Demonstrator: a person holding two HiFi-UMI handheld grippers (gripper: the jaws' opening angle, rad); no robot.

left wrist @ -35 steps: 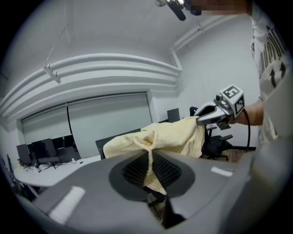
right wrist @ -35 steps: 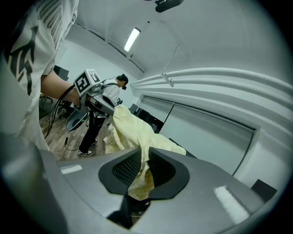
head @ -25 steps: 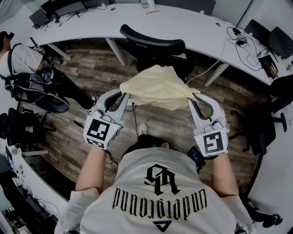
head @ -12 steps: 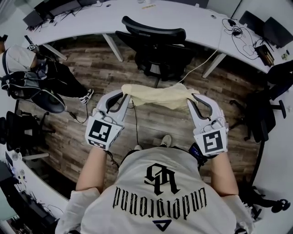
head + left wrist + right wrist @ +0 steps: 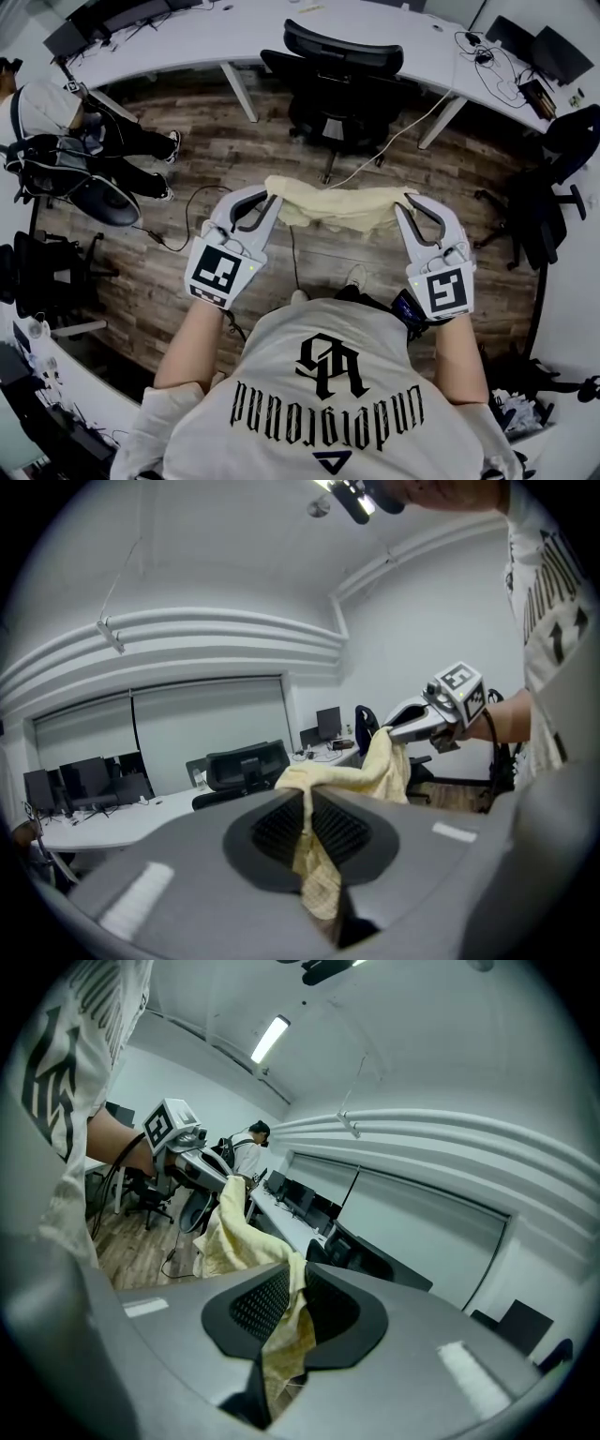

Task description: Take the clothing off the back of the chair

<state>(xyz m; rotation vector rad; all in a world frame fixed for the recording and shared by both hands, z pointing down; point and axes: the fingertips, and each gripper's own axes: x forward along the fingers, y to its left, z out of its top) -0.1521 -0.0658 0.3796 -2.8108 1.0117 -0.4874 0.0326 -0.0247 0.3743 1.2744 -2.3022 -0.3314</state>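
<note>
Head view: yellow clothing (image 5: pixel 337 207) held up, well apart from chair (image 5: pixel 342 58).
Pinched at one end in clenched fingers of left gripper (image 5: pixel 270 199), at other in clenched fingers of right gripper (image 5: pixel 406 200); stretched between, likely to keep off floor (image 5: pixel 234 159).

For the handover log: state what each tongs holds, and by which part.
The yellow garment, stretched between both: left tongs pinch its left end, right tongs its right end.
</note>
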